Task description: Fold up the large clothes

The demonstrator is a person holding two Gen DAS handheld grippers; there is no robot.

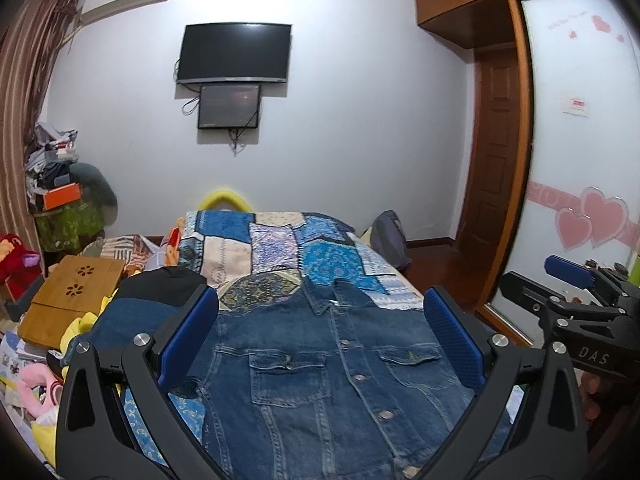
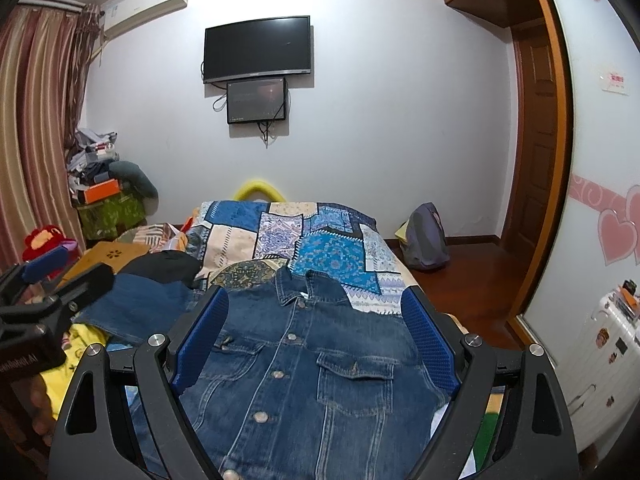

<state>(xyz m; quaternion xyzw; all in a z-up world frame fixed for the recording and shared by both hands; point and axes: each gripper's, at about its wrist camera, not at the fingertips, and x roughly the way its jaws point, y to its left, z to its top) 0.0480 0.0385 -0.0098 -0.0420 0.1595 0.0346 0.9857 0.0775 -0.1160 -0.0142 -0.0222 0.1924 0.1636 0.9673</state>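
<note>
A blue denim jacket [image 1: 320, 364] lies face up on the bed, buttoned, collar pointing to the far wall; it also shows in the right wrist view [image 2: 304, 364]. One sleeve [image 2: 136, 308] is spread out to the left. My left gripper [image 1: 320, 320] is open and empty, hovering above the jacket's chest. My right gripper [image 2: 316, 320] is open and empty above the jacket too. The right gripper also shows at the right edge of the left wrist view [image 1: 568, 280]. The left gripper also shows at the left edge of the right wrist view [image 2: 60, 272].
The bed has a blue patchwork quilt [image 1: 280, 240]. A black garment [image 1: 160, 284], yellow cloth [image 2: 80, 352] and a wooden lap desk [image 1: 72, 296] lie at the left. A wardrobe with heart stickers [image 1: 580, 160] stands right; a backpack [image 2: 428, 240] sits on the floor.
</note>
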